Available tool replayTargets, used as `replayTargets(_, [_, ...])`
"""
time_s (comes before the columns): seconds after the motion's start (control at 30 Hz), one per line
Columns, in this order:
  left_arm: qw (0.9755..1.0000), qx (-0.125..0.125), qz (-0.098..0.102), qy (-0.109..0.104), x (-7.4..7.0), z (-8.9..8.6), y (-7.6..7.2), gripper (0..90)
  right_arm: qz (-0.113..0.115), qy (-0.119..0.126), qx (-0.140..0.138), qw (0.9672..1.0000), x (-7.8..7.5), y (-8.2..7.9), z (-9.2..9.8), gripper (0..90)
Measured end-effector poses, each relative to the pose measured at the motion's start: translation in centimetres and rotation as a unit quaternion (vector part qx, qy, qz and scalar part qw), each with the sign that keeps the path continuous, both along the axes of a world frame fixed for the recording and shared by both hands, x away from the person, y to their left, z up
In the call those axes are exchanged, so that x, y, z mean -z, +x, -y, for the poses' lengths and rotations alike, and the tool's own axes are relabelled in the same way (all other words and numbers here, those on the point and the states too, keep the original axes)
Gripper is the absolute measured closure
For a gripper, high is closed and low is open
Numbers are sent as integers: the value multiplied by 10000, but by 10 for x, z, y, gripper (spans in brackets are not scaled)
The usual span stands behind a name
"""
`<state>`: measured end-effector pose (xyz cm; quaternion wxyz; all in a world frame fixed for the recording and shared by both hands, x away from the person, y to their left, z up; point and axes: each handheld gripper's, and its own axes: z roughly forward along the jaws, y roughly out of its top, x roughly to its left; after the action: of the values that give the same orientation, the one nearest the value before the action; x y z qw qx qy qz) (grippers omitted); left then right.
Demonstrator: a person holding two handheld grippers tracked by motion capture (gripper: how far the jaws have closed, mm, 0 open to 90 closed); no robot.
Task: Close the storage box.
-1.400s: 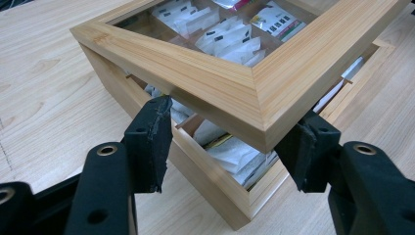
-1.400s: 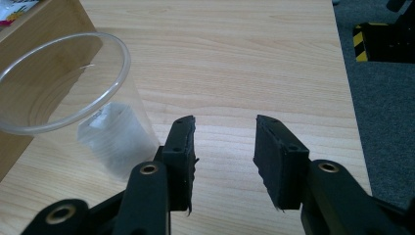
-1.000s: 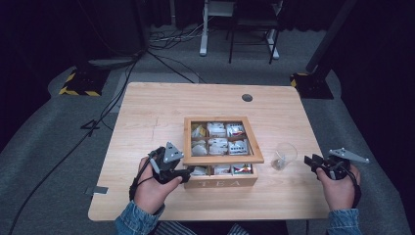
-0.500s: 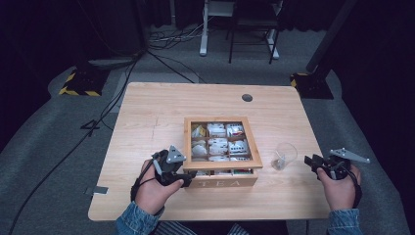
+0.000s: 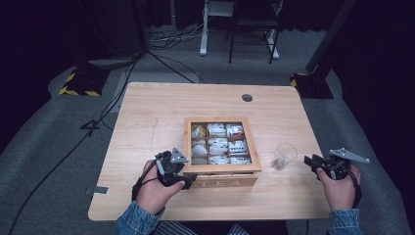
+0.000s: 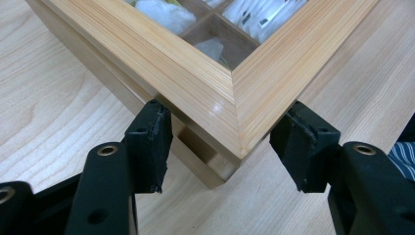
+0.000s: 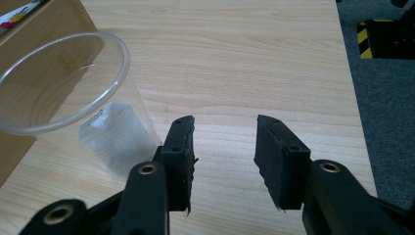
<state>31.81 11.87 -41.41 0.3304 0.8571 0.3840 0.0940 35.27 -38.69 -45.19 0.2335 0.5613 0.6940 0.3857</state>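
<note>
Wooden tea box (image 5: 221,172) sits near the table's (image 5: 161,117) front edge: rigid, probably weighty. Left gripper (image 6: 222,147), jaws spread, straddles its lid corner; right gripper (image 7: 222,147) spread, empty.

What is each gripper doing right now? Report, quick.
Left gripper: open, fingers straddling the near-left corner of the tea box, not clamped.
Right gripper: open, empty, beside the plastic cup.

The tea box (image 5: 221,171) sits near the table's (image 5: 156,117) front edge — roughly centred; a cup (image 5: 284,155) stands just to its right; the left gripper (image 5: 188,179) straddles the box's front-left corner; the right gripper (image 5: 309,160) lies right of the cup — apart from it.
</note>
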Motion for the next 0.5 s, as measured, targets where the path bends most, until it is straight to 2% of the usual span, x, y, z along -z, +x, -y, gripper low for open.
replayTargets(0.2, [10000,5,-58,12,2,1,0,421,-3,14,-6,10000,0,0,0,596])
replayTargets(0.27, [9999,30,-88,123,2,1,1,420,0,15,-9,10000,0,0,0,596])
replayTargets(0.5, [9997,29,-145,219,5,4,0,418,2,31,-11,10000,0,0,0,595])
